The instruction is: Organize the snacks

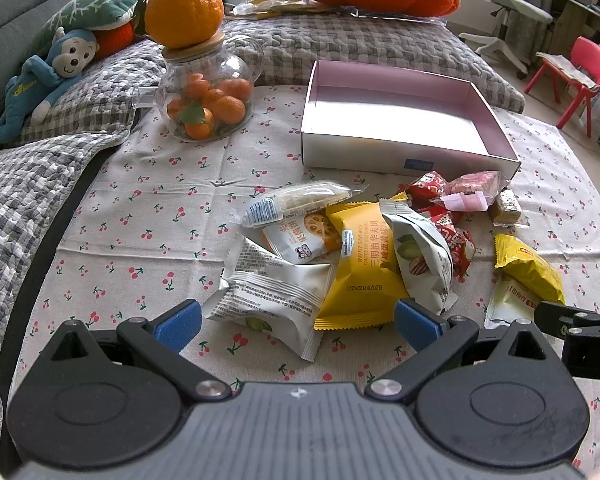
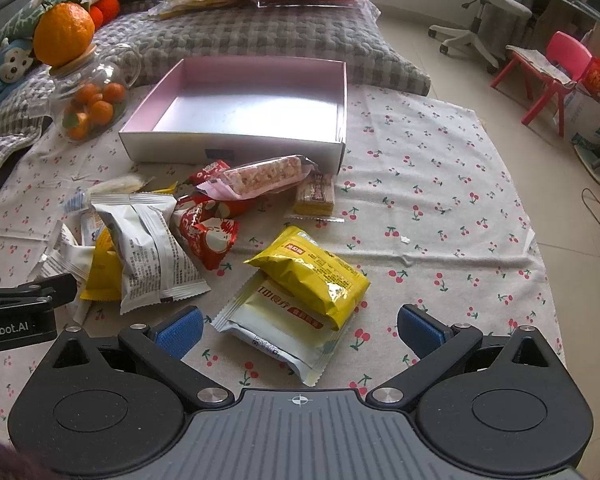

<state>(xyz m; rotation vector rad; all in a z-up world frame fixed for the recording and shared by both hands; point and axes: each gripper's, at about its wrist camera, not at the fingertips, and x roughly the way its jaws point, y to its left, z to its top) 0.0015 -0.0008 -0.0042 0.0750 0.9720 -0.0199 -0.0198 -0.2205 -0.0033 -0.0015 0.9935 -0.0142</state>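
Right now I am holding both grippers low over the cherry-print cloth [image 2: 440, 184], with the snack pile lying ahead of them. My left gripper [image 1: 298, 322] is hanging with its jaws spread wide and nothing between the blue pads [image 1: 178, 320]. A white packet [image 1: 270, 298] with small grey print is lying just ahead of the gap, leaning toward the left pad, and a yellow waffle packet [image 1: 358, 268] is sitting beside it, its lower edge close to the right pad. Neither is touching the pads, as far as I am seeing. Behind them a grey-white nut packet [image 1: 420, 256] is leaning on the yellow one, and a clear-wrapped roll [image 1: 300, 200] is lying across the far side of the pile.

My right gripper [image 2: 300, 330] is also standing open and holding nothing. A pale packet [image 2: 284, 332] is lying flat in front of the gap, its near corner reaching in between the fingers, and a yellow pouch [image 2: 312, 276] is resting on top of its far half. Farther off, red packets [image 2: 208, 232] and a pink bar [image 2: 260, 178] are bunching against the front wall of the open pink box [image 2: 236, 148]. Inside the box I am seeing only bare floor. A glass jar [image 1: 204, 92] of small oranges is standing left of it.
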